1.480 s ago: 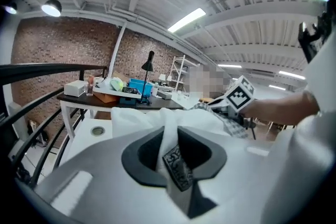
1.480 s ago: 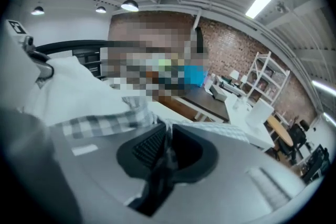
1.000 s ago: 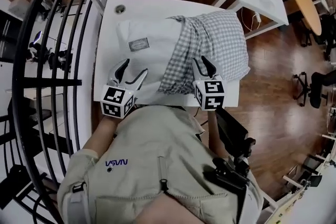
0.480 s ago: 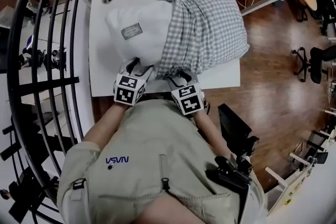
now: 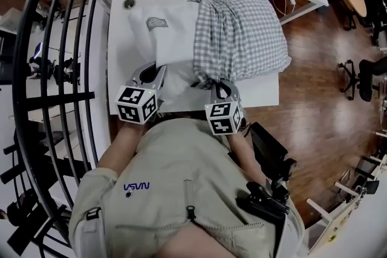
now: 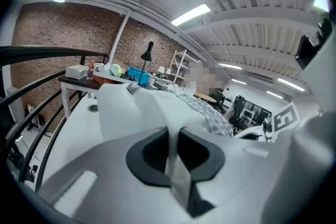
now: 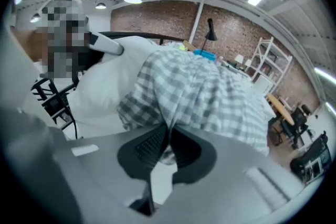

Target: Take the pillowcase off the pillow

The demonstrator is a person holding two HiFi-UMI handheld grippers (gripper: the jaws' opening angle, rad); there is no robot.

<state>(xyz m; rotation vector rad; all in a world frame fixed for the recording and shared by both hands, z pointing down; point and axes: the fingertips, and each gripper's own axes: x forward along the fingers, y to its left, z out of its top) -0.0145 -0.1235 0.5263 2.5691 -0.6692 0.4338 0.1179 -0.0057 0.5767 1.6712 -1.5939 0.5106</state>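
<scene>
Open 1 s ago, jaws just closed: L hand-held gripper [image 5: 151, 73] clamps pillow [image 5: 171, 39], 7 o'clock; R hand-held gripper [image 5: 221, 91] clamps pillowcase [image 5: 240, 33] hem, 5 o'clock. Risk: thin pinch slips w/ pull.

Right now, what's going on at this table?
A person is taking a checked pillowcase off a white pillow that lies on a table. The left tongs have just closed on the pillow's bare near edge. The right tongs have just closed on the pillowcase's bunched open hem. The pillowcase covers roughly the right half of the pillow, so it is only partly off.
</scene>
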